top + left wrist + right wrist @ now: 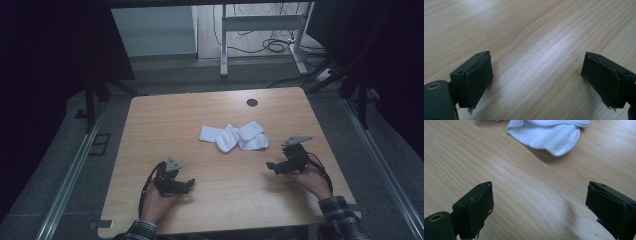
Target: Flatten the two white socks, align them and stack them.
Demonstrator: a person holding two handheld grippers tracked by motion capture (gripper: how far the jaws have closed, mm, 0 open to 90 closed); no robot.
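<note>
The white socks (234, 136) lie in a loose, overlapping heap on the wooden bench (150, 130), slightly beyond the middle of the top and closer to the right-hand side than to the left. In the right gripper view the nearest sock (549, 135) appears at the upper edge, crumpled and resting flat on the wood, well ahead of the jaws and not touching them. The right gripper (272, 166) is held low over the bench at the person's right, near the socks but apart from them, with its jaws directed toward the middle of the bench; the grey three-cornered plate (296, 141) sits on top of it. The right gripper's jaws stand wide, with bare wood grain between the two black pads (480, 213) and nothing held. The left gripper (189, 184) is held low over the near left part of the bench, well apart from the socks, with the left hand (159, 202) wrapped around its body from below. In the left gripper view its jaws also stand wide, empty, with bare bench surface between the pads (477, 81). A small dark round hole (252, 102) marks the bench near its far edge, beyond the socks. Plaid sleeves (340, 215) cover both forearms at the near edge.
</note>
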